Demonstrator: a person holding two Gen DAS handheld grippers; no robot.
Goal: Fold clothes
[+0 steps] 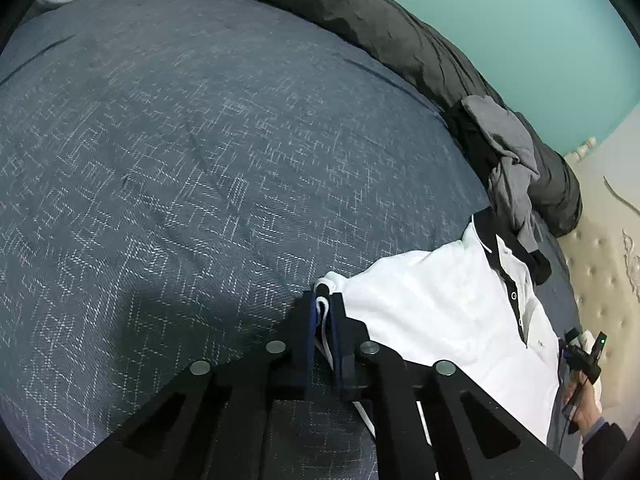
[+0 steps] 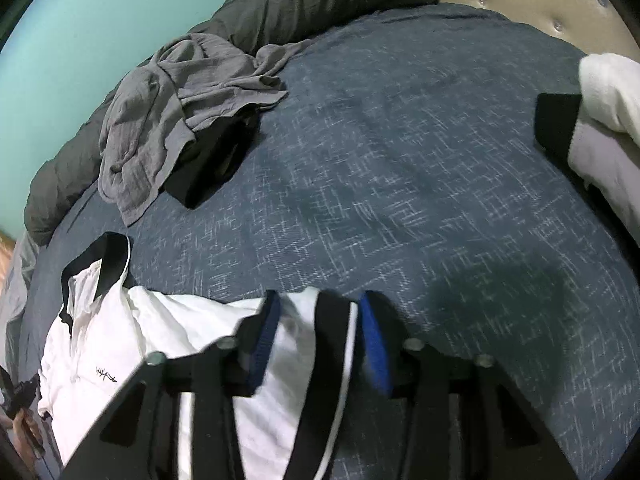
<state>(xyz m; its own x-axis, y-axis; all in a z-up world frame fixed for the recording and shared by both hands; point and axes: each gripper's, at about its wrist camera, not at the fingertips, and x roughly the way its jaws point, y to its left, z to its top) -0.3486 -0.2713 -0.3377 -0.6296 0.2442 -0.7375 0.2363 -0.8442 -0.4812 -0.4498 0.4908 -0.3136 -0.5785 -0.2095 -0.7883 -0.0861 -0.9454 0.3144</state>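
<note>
A white polo shirt [image 1: 440,312] with a black collar and placket lies on the blue patterned bedspread [image 1: 200,140]. My left gripper [image 1: 325,308] is shut on a bunched edge of the shirt at its left side. In the right wrist view the same shirt [image 2: 132,344] lies at the lower left. My right gripper [image 2: 320,312] is open, its blue-padded jaws standing on either side of the shirt's black-trimmed sleeve [image 2: 332,344].
A crumpled grey garment [image 2: 172,112] lies over a black one [image 2: 216,160] near the far side. A dark grey rolled duvet [image 1: 400,40] runs along the teal wall. White and black clothing [image 2: 600,128] sits at the right. A tufted headboard [image 1: 600,272] bounds the bed.
</note>
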